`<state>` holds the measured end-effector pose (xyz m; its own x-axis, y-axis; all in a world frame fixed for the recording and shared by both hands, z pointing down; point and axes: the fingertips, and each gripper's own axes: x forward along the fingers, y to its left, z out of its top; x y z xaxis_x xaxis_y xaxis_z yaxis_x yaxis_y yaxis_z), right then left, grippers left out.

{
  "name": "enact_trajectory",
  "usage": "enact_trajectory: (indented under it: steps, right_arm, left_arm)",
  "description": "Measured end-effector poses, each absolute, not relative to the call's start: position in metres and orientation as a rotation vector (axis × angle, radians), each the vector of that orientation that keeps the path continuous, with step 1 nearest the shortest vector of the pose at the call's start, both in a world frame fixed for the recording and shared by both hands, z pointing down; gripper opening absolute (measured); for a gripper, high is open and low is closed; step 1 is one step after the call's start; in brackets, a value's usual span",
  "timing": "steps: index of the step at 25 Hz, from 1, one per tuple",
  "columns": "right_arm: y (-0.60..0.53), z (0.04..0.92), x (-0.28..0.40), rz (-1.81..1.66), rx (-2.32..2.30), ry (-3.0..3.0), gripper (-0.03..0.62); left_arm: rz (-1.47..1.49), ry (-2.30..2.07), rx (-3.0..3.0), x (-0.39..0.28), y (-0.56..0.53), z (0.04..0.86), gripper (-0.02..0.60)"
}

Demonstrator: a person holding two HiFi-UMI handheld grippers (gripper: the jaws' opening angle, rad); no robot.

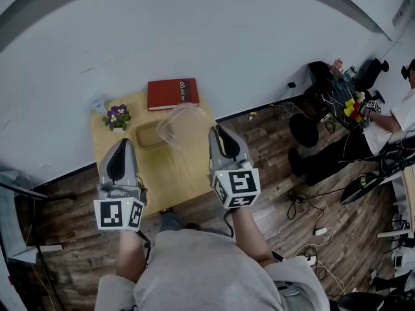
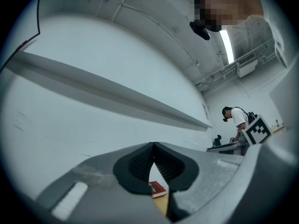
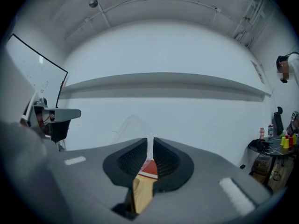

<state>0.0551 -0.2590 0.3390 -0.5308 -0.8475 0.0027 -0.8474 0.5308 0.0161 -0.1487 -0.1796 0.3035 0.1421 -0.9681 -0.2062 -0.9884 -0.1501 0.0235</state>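
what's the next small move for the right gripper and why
Probably lower the right gripper a little toward the table: its jaws are shut on the rim of a clear plastic container held off the surface, and the left gripper is shut, empty.

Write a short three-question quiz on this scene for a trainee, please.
1. True or false: the right tongs are shut on the clear plastic container.
2. What stands on the wooden table near the red book? A potted purple flowers; B a mug; C a laptop.
3. Fill in: the left tongs, holding nothing, are ____.
Key: 1 true; 2 A; 3 shut.
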Motion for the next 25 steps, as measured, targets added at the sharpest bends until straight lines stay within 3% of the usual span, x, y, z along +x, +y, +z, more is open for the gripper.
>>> enact_trajectory:
  steps: [25]
  right_arm:
    - [-0.2493, 0.3345, 0.0654, -0.038, 1.529, -2.752, 0.04]
  left_arm:
    - [0.259, 1.969, -2.274, -0.1391, -0.1717, 0.3019, 0.005]
